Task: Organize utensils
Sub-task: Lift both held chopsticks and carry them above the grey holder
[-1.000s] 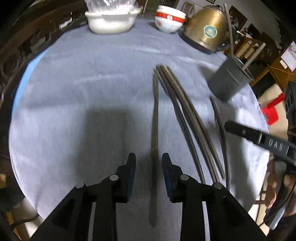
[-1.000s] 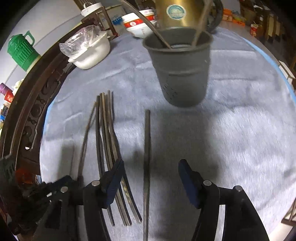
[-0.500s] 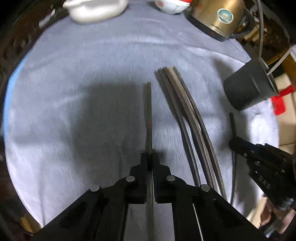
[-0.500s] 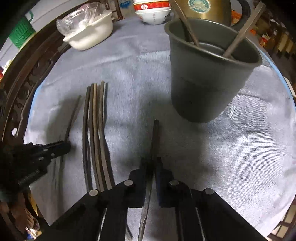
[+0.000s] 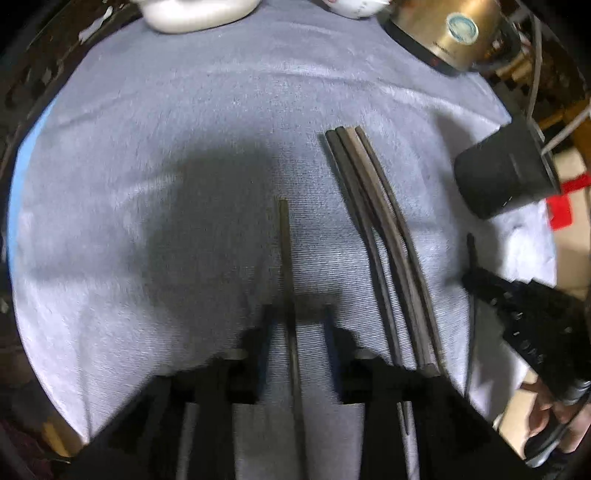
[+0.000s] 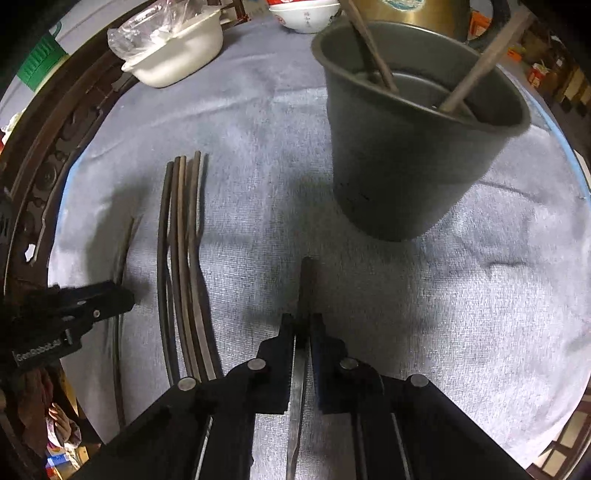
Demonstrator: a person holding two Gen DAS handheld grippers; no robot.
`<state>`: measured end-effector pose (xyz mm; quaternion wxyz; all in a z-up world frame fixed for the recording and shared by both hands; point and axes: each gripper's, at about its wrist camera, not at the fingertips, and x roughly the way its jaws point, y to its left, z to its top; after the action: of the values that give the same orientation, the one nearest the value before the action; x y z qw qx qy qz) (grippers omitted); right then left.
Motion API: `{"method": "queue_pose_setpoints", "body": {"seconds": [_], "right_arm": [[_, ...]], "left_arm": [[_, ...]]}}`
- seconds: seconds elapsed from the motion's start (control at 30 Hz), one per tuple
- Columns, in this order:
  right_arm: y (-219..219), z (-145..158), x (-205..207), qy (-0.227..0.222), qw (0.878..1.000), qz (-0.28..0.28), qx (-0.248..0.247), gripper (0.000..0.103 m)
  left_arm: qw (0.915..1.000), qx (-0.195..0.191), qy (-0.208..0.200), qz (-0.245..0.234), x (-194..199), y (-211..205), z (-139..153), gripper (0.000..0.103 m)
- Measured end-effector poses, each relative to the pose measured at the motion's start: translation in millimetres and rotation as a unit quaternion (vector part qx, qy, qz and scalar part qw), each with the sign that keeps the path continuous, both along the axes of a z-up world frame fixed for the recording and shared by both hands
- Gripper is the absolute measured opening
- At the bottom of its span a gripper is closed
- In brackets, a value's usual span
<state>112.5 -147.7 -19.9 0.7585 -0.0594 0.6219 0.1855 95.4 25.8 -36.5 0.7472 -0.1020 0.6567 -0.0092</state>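
Observation:
Dark chopsticks lie on a grey cloth. My left gripper [image 5: 297, 314] is open, its jaws either side of a single chopstick [image 5: 284, 251] that lies between them. My right gripper [image 6: 303, 323] is shut on another single chopstick [image 6: 306, 284], just in front of the dark grey holder cup [image 6: 402, 158], which holds two chopsticks. A bundle of several chopsticks [image 5: 373, 214] lies between the grippers; it also shows in the right wrist view [image 6: 181, 236]. The right gripper shows in the left wrist view [image 5: 517, 314], the left one in the right wrist view [image 6: 74, 302].
A white bowl with a plastic bag [image 6: 173, 55], a red-rimmed bowl [image 6: 303, 14] and a gold kettle [image 5: 443, 33] stand at the back. The cup [image 5: 506, 173] sits near the table's right edge. A dark carved table rim [image 6: 55, 147] runs along the left.
My left gripper closed on its chopstick half a second ago and now its jaws stand apart. My right gripper closed on its chopstick and moved nearer the cup.

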Motion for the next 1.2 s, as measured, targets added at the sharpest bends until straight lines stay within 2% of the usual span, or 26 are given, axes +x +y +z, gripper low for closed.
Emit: {"method": "queue_pose_setpoints", "body": {"seconds": [0.1,0.2,0.27,0.33,0.43,0.47,0.53,0.57,0.63,0.73,0.8,0.87,0.97,1.07,1.2], "right_arm": [[2,-1,1,0.000,1.000,0.001,0.008,0.009],[-8,0,-5,-0.006,0.999,-0.016,0.030,0.007],[-17,2,-15,-0.022,0.998,-0.028,0.054,0.007],[-27,12,-25,-0.049,0.994,-0.043,0.085,0.007],[-40,34,-37,-0.102,0.985,-0.072,0.118,0.007],[-45,44,-41,-0.127,0.980,-0.085,0.130,0.006],[-56,65,-51,-0.192,0.965,-0.115,0.140,0.006],[-60,73,-56,-0.218,0.957,-0.126,0.146,0.006],[-67,89,-69,-0.279,0.937,-0.149,0.151,0.006],[-74,114,-85,-0.359,0.909,-0.166,0.134,0.006],[-76,125,-97,-0.403,0.892,-0.167,0.117,0.006],[-75,127,-102,-0.419,0.887,-0.161,0.108,0.007],[-72,131,-120,-0.444,0.879,-0.146,0.092,0.007],[-72,137,-134,-0.452,0.877,-0.138,0.090,0.007],[-74,142,-151,-0.452,0.877,-0.130,0.099,0.007]], "left_arm": [[0.9998,-0.017,-0.007,0.000,-4,5,2,0.005],[0.9987,-0.038,-0.024,0.022,-24,27,10,0.005],[0.9969,-0.046,-0.052,0.037,-33,37,18,0.005],[0.9925,-0.052,-0.098,0.051,-48,45,36,0.005],[0.9805,-0.053,-0.175,0.071,-65,53,64,0.005],[0.9742,-0.051,-0.205,0.080,-70,56,75,0.005],[0.9563,-0.047,-0.273,0.094,-83,56,98,0.005],[0.9499,-0.042,-0.294,0.098,-85,58,102,0.005],[0.9259,-0.023,-0.360,0.111,-97,59,121,0.005],[0.9012,0.008,-0.419,0.111,-100,53,132,0.005],[0.8905,0.032,-0.441,0.109,-103,44,130,0.005],[0.8863,0.047,-0.449,0.103,-101,31,123,0.005],[0.8856,0.058,-0.450,0.098,-108,25,117,0.005],[0.8848,0.060,-0.451,0.098,-126,24,118,0.005],[0.8855,0.057,-0.450,0.102,-142,20,103,0.005]]}}
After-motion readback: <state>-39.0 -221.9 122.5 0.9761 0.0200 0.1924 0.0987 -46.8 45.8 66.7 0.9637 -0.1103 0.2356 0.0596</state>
